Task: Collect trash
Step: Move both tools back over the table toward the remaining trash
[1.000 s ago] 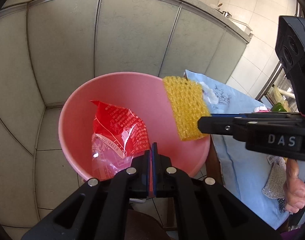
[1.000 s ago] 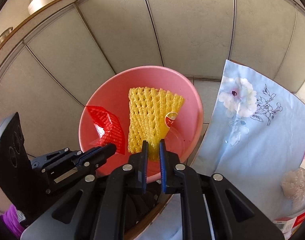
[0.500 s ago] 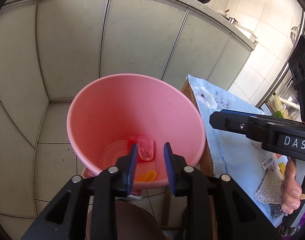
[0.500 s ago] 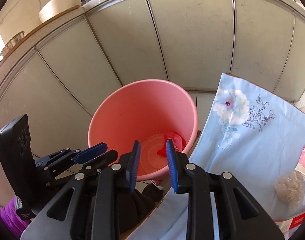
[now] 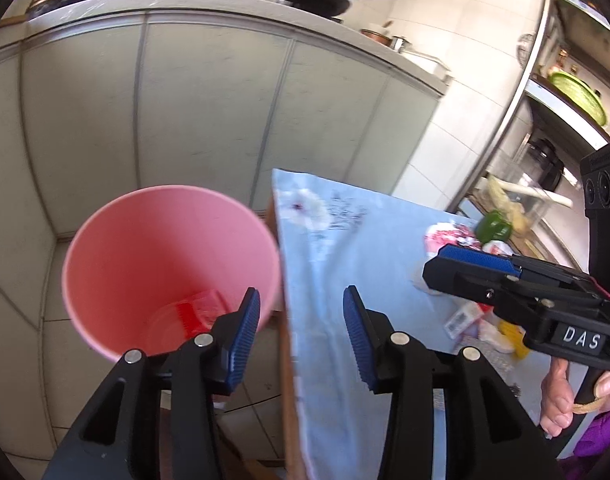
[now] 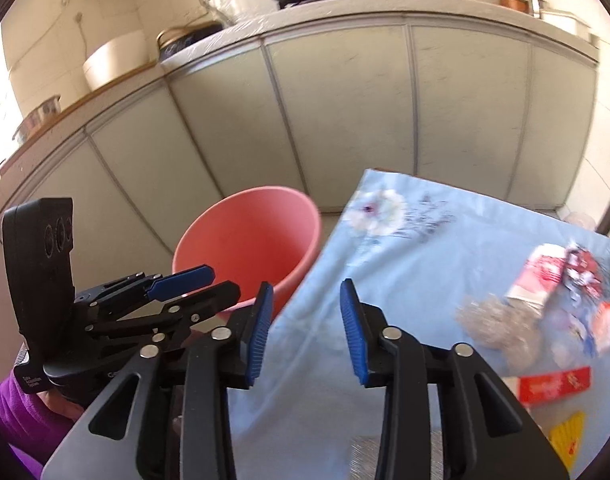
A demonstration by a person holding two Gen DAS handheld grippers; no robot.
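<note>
Both wrappers dropped into our pink bucket [image 5: 105,264]; left gripper [image 5: 301,336] and right gripper [image 6: 305,330] just opened, empty.

Saw the right gripper [image 6: 303,320] up close, blue pads [image 6: 351,330] apart, nothing between, jaws just opened wider. Hung over a light blue cloth with flowers [image 6: 425,260]. Showed a pink bucket [image 6: 247,240] beside the cloth's left edge, on the floor by grey cupboard doors [image 6: 345,112]. Had the left gripper [image 6: 181,282] low on the left, held by a purple sleeve [image 6: 9,404]. Showed blurry wrappers [image 6: 545,280] and a red box [image 6: 553,388] on the right.
</note>
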